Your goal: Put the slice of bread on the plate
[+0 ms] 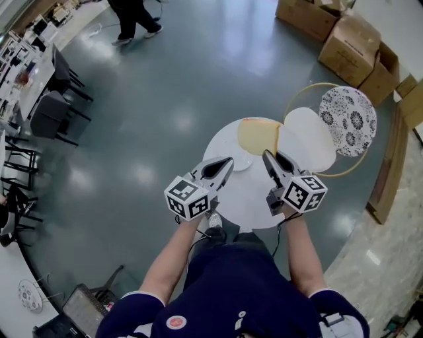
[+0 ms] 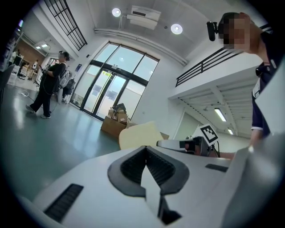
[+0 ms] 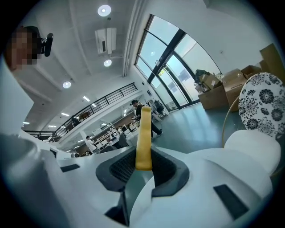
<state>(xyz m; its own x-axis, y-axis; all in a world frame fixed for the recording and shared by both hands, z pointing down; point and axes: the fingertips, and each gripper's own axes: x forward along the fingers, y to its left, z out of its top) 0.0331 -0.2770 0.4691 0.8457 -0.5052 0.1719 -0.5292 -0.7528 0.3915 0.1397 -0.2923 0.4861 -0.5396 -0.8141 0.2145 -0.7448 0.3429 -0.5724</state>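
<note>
A pale slice of bread [image 1: 258,135] with a yellow crust hangs over the far side of the round white table [image 1: 248,198]. My right gripper [image 1: 268,156] is shut on its near edge. In the right gripper view the bread [image 3: 143,133] stands edge-on between the pads. A small white plate [image 1: 240,162] lies on the table just left of the bread. My left gripper [image 1: 227,162] hovers at the plate's near-left rim with its jaws together and nothing in them. From the left gripper view I see the bread [image 2: 140,136] and the right gripper [image 2: 178,144] beyond my own shut left gripper [image 2: 146,149].
Behind the table a plain white disc [image 1: 310,138] and a black-patterned disc [image 1: 348,120] sit inside a gold hoop. Cardboard boxes [image 1: 344,36] stand at the back right. A person [image 1: 135,20] walks at the far left, near desks and chairs [image 1: 46,99].
</note>
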